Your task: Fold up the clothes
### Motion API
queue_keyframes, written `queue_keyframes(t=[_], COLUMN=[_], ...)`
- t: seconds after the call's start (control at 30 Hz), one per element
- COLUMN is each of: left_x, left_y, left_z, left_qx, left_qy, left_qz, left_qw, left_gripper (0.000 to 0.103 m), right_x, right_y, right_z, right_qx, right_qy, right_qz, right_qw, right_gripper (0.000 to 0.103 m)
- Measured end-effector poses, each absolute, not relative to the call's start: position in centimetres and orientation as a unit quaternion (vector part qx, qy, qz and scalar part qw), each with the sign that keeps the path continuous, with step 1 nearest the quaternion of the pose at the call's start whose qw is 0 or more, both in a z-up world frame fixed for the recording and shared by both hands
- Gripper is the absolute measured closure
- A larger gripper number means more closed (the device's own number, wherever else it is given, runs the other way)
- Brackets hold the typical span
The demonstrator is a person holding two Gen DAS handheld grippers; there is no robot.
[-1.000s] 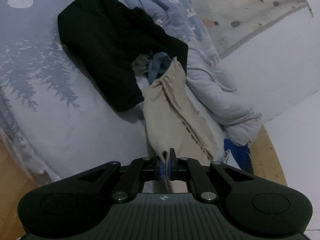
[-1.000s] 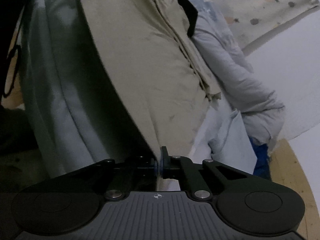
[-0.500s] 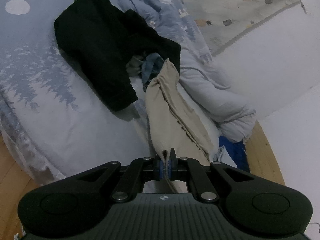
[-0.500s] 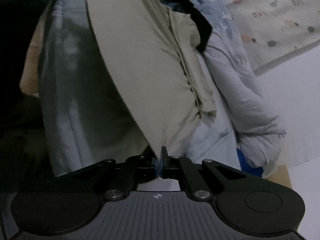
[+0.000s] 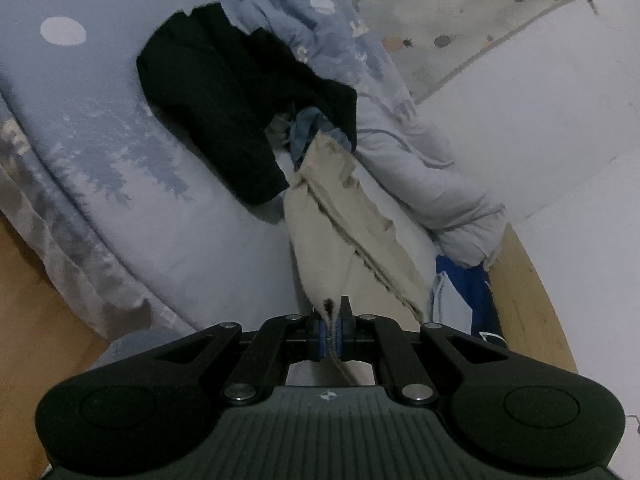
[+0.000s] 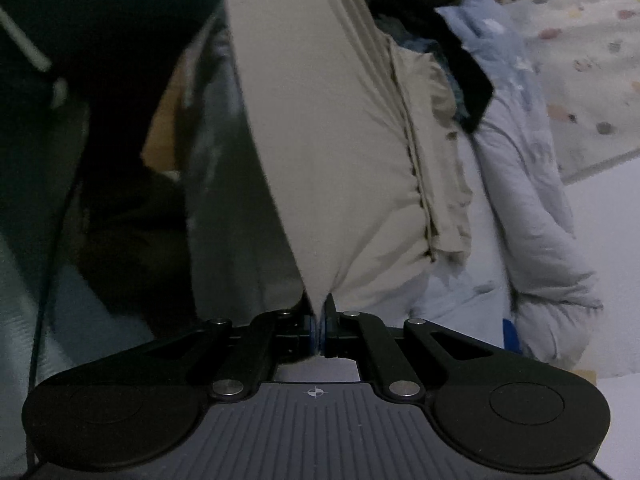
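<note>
A beige garment [image 5: 348, 216] stretches from the clothes pile on the bed toward me. My left gripper [image 5: 331, 320] is shut on one corner of it, the cloth pinched between the blue pads. In the right wrist view the same beige garment [image 6: 336, 128] hangs wide and taut, and my right gripper [image 6: 320, 320] is shut on another corner. A black garment [image 5: 240, 92] lies on the bed behind it, with a small blue piece [image 5: 310, 130] bunched at its edge. The far end of the beige garment stays tucked under that pile.
A light blue bedsheet with tree print [image 5: 120, 168] covers the bed. A rolled pale blue quilt [image 5: 420, 160] lies along the right. A dark blue item [image 5: 464, 292] sits by the wooden bed edge [image 5: 528, 304]. A patterned mat [image 5: 472, 20] covers the floor beyond.
Both grippers have pulled back and up with the beige garment, drawing it further out of the pile. The right wrist view has swung left, and dark surroundings now fill its left side.
</note>
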State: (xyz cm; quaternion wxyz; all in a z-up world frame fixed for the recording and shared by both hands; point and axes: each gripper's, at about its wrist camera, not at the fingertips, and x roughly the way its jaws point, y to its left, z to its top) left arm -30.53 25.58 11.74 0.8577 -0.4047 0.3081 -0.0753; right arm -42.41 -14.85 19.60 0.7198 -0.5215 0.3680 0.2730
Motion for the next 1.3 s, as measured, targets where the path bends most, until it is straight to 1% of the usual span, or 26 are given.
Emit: queue_keyframes(t=[0.37,0.47,0.53,0.8,0.93,1.2,1.3], left_x=[-37.9,-37.8,-36.5,-28.2,-23.3,-11.5,-5.9], left_y=[25.5,25.6,25.5,25.8,25.5,24.0,23.4], left_z=[17.1,17.7,17.8,16.2,15.8,16.5,16.1], left_qx=[-0.413,-0.418,-0.421,-0.457,-0.466,-0.454,-0.441], left_qy=[0.270,0.264,0.260,0.287,0.290,0.293,0.306], left_qz=[-0.081,-0.080,-0.084,-0.057,-0.042,-0.021,-0.007], left_qw=[0.866,0.866,0.865,0.840,0.835,0.841,0.844], left_gripper=[0.095,0.095,0.095,0.095,0.095,0.095,0.095], right_x=[-48.9,-49.0,-48.0,-39.1,-34.9,-22.1,-16.8], right_y=[-13.1,-13.2,-13.5,-16.5,-18.3,-20.7,-22.0], right_z=[28.1,30.3,30.6,29.7,27.9,25.8,24.3], right_qx=[-0.509,-0.478,-0.468,-0.426,-0.417,-0.408,-0.401], right_qy=[0.428,0.436,0.433,0.418,0.412,0.400,0.411], right_qz=[0.321,0.317,0.306,0.265,0.255,0.224,0.219], right_qw=[0.674,0.694,0.707,0.757,0.769,0.790,0.789], right_gripper=[0.101,0.101,0.101,0.100,0.100,0.100,0.100])
